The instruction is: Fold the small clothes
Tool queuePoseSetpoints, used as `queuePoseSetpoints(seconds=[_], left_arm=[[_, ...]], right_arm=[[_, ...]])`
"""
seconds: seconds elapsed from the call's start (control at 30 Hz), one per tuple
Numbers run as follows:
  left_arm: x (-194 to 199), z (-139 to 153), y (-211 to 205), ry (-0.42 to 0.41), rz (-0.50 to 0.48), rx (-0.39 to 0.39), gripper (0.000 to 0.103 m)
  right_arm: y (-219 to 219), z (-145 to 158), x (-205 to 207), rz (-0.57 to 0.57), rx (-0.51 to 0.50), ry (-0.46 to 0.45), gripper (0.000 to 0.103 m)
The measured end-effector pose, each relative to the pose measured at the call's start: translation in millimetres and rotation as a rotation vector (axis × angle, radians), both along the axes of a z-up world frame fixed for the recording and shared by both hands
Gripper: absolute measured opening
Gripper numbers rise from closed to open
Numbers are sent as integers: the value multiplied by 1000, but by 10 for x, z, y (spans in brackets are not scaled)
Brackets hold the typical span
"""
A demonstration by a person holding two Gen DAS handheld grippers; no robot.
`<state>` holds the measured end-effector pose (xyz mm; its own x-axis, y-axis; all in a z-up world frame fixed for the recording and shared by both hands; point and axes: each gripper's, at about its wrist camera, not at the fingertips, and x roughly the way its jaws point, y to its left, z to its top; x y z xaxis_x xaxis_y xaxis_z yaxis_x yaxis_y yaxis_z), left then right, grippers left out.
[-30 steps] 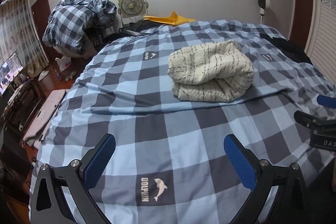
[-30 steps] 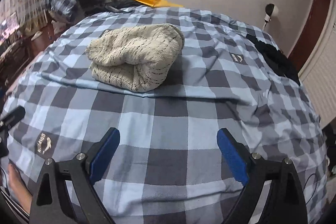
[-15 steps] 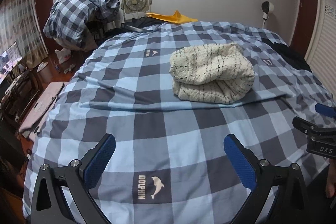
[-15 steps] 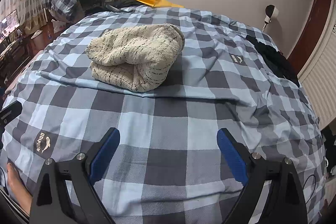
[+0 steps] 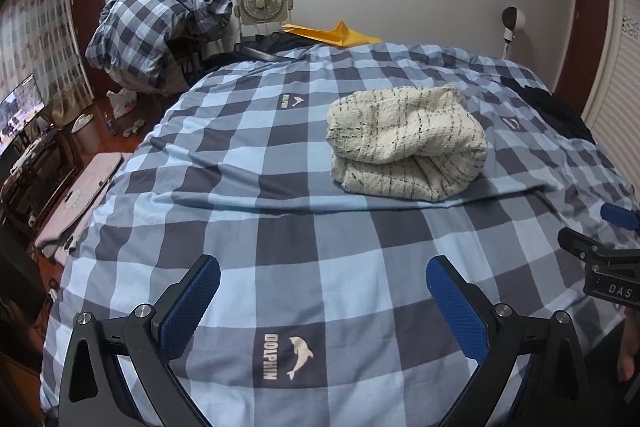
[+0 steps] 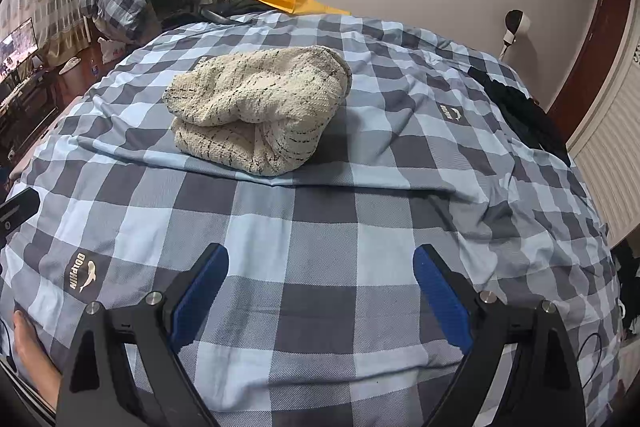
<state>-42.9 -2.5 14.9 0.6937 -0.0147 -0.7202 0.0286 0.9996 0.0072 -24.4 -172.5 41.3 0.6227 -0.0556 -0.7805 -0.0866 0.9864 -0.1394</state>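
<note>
**Folded sweater on the bed, both tongs clear**

On the checked bed [image 5: 280, 235] the cream sweater [image 5: 404, 139] lies folded mid-bed. The left tongs [image 5: 322, 291] and right tongs [image 6: 320, 279] are spread, empty, near the edge. Best retreat high, avoiding the bundle.

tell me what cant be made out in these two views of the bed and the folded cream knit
- Cream knit: its underside and inner layers, hidden in both views by its own folds.
- Right claw in the left wrist view: cut off by the right edge, though its own view shows it open.
- Dark garment: a black mass in both views, type unreadable.
- Screen: picture too small and warped.
- Left claw: open, holding nothing.
</note>
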Motion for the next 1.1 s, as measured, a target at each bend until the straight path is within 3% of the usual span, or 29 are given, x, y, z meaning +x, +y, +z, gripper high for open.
queuePoseSetpoints(seconds=[1.1], left_arm=[[15, 40, 41, -15, 1, 11, 103]], right_arm=[[16, 5, -18, -4, -2, 1, 92]])
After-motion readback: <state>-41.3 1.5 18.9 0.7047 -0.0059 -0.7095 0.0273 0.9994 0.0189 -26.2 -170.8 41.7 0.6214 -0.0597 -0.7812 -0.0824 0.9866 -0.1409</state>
